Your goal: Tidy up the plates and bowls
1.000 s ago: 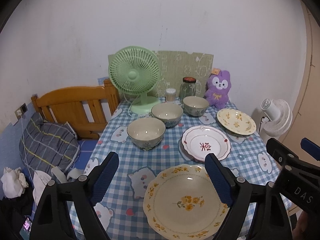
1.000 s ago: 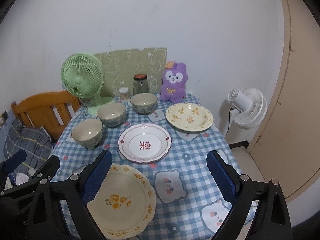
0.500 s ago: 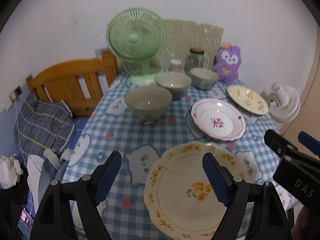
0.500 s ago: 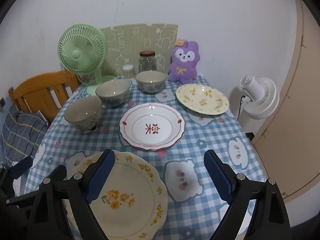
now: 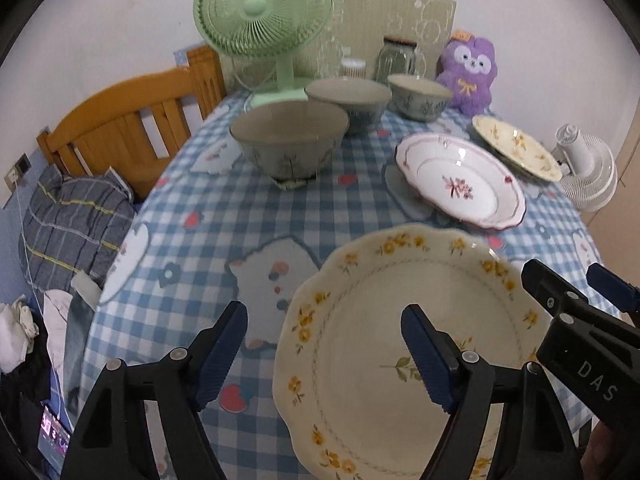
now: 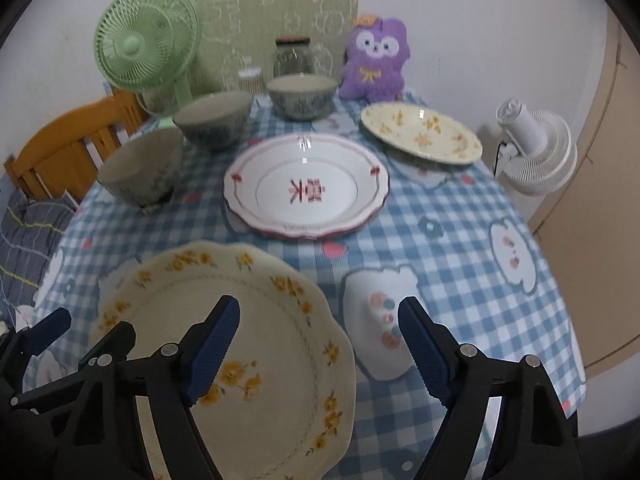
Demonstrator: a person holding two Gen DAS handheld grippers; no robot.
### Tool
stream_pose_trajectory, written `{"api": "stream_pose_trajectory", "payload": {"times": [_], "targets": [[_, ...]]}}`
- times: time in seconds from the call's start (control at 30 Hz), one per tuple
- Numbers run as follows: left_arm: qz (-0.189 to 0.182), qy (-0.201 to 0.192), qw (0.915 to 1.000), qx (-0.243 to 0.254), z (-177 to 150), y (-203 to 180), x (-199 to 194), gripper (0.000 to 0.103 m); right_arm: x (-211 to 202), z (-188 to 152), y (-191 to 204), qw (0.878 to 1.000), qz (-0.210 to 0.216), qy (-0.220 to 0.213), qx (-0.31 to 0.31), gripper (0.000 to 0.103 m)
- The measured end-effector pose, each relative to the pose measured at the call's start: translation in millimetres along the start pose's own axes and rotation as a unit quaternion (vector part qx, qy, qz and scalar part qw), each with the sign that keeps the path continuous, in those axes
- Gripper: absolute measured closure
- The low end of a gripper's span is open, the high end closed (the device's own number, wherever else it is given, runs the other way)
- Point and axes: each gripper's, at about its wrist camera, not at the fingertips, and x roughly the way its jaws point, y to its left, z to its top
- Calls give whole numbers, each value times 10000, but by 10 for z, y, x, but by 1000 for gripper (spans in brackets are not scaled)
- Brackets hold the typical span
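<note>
Both hand-held grippers lower now, closing over scalloped glossy plate (image 5: 420,320).

I'm looking at a table (image 6: 460,240) wearing a blue checked cloth. A yellow-flowered plate (image 6: 248,344) is sitting at my near left, a red-trimmed white plate (image 6: 306,186) in the middle and another flowered plate (image 6: 420,132) far right. Three bowls (image 6: 140,168) (image 6: 214,124) (image 6: 302,96) are lining the left side. A green fan (image 6: 146,46), jar (image 6: 292,56) and purple plush toy (image 6: 376,60) are standing along the far edge.
</note>
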Motion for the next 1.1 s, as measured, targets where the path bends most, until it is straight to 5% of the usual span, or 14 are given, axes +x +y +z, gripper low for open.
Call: {"api": "stream_pose_trajectory", "payload": {"times": [0.5, 1.1], "targets": [[-27, 490, 9988, -29, -179, -17, 352, 38, 385, -179, 72, 9986, 105, 515, -116, 31], [-73, 559, 9984, 104, -194, 2, 408, 43, 531, -161, 103, 9971, -7, 756, -89, 38]]}}
